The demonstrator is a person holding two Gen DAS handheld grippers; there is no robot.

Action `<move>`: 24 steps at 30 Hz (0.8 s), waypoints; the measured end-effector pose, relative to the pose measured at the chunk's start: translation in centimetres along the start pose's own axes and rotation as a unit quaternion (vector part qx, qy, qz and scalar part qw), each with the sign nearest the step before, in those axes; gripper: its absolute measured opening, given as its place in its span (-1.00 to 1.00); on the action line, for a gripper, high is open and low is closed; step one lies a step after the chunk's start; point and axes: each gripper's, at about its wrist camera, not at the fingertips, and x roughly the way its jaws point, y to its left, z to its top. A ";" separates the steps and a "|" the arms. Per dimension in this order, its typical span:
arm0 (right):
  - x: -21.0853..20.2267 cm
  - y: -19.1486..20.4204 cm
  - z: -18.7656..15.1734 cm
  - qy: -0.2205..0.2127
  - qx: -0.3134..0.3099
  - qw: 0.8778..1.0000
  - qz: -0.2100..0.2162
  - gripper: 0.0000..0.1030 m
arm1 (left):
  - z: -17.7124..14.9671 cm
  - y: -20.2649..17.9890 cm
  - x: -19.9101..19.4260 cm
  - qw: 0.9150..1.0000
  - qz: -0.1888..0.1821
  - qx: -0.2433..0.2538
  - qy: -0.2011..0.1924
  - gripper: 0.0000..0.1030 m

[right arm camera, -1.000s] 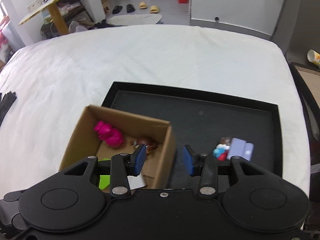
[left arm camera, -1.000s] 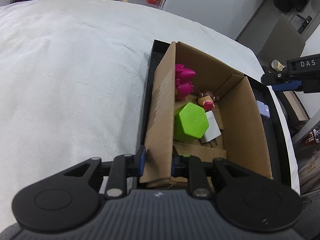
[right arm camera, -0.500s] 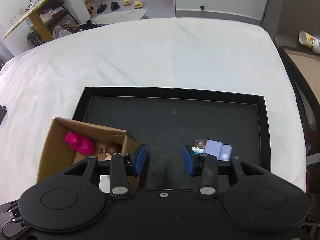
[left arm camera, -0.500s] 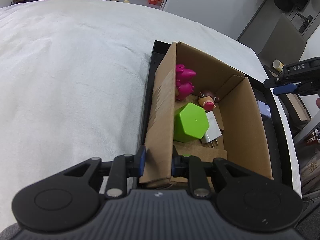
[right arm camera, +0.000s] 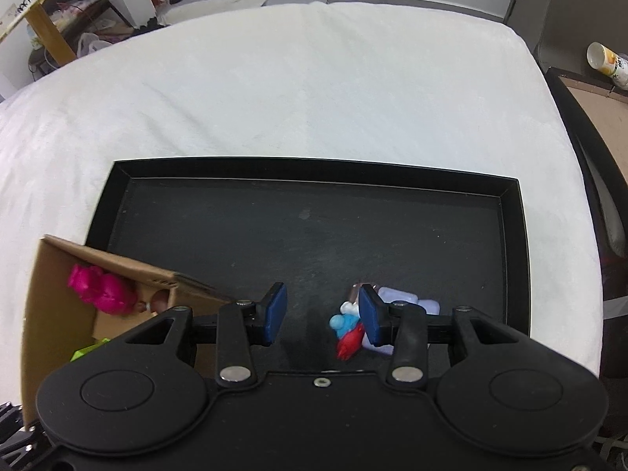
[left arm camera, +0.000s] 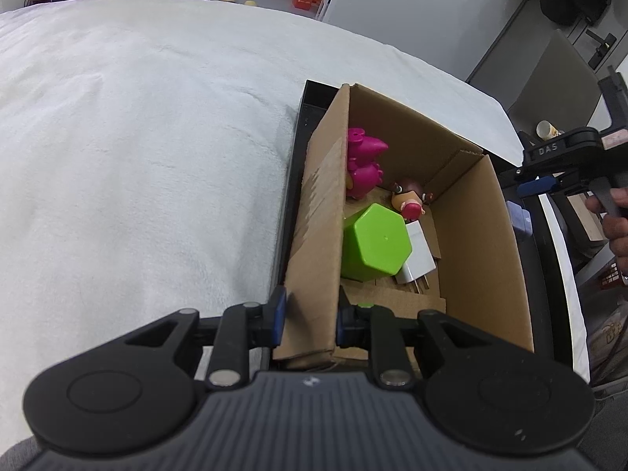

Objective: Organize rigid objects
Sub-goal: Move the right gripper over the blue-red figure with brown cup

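My left gripper (left arm camera: 310, 320) is shut on the near left wall of a cardboard box (left arm camera: 318, 227). Inside the box lie a pink toy (left arm camera: 363, 165), a small brown-and-red figure (left arm camera: 410, 200), a green hexagonal block (left arm camera: 375, 241) and a white plug (left arm camera: 418, 261). The box stands in a black tray (right arm camera: 314, 219). My right gripper (right arm camera: 320, 314) hangs open over the tray floor. Just right of its fingers lie a small blue, white and red figure (right arm camera: 347, 333) and a lavender block (right arm camera: 400, 300). In the left wrist view the right gripper (left arm camera: 539, 186) shows at the far right, held by a hand (left arm camera: 616, 227).
A white cloth (right arm camera: 314, 86) covers the table around the tray. A paper cup (right arm camera: 606, 59) and a dark chair (right arm camera: 588, 125) stand beyond the right edge. Shoes and furniture sit on the floor far behind.
My right gripper has moved right and lower, away from the box and close beside the figure and lavender block. The left gripper and the box have stayed put.
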 end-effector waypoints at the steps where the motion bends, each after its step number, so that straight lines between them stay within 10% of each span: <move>1: 0.2 0.0 0.1 0.001 0.000 1.000 -0.002 -0.21 | 0.0 0.0 0.0 1.000 0.000 0.000 0.000 -0.59; 24: 3.5 1.9 -0.3 0.020 -0.060 0.995 -0.083 -0.27 | 0.2 0.3 0.4 1.000 -0.009 -0.011 0.001 -0.59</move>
